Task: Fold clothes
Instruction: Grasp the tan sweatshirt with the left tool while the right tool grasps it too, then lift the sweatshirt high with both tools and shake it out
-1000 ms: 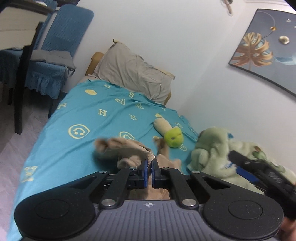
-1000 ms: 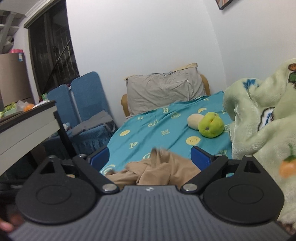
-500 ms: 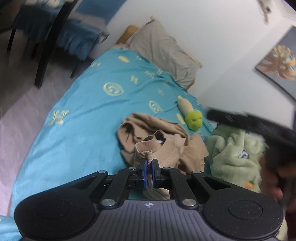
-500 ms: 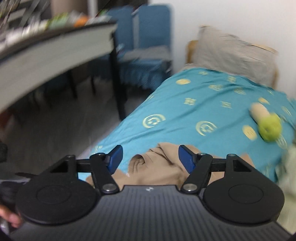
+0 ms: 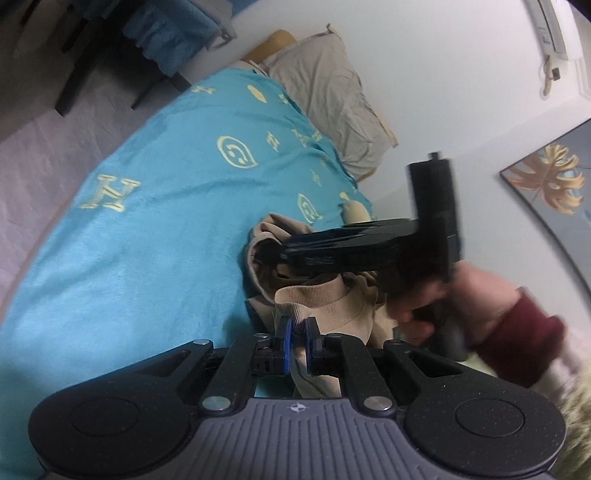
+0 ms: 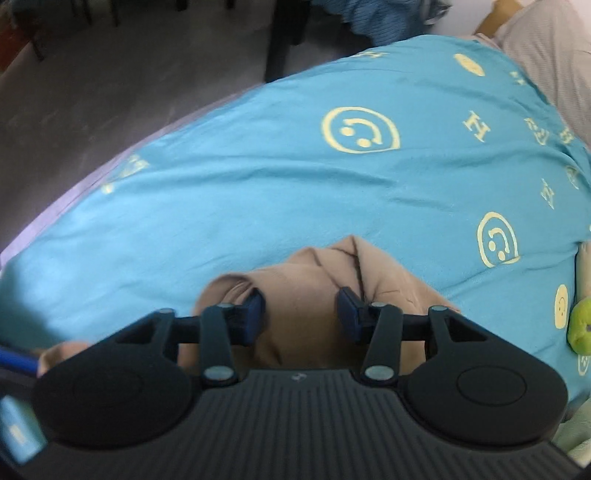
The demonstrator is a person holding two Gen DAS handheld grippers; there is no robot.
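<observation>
A crumpled tan sweatshirt (image 5: 332, 299) lies on the turquoise bedsheet (image 5: 147, 229). My left gripper (image 5: 298, 341) is shut on the sweatshirt's ribbed edge and holds it up a little. My right gripper (image 6: 301, 312) is open, its blue-padded jaws straddling a raised fold of the same sweatshirt (image 6: 306, 291) from above. In the left wrist view the right gripper's black body (image 5: 369, 247) hovers over the far part of the garment, held by a hand in a dark red sleeve.
A grey pillow (image 5: 332, 96) lies at the head of the bed. A green plush toy (image 6: 580, 325) lies right of the sweatshirt. A pale green fleece blanket (image 5: 576, 443) is at the right. Blue-covered chairs (image 5: 166, 33) and dark table legs stand on the floor beyond the bed's left edge.
My right gripper has swung down over the sweatshirt and its jaws have narrowed around a fold. My left gripper keeps hold of the ribbed edge and has tilted more downward.
</observation>
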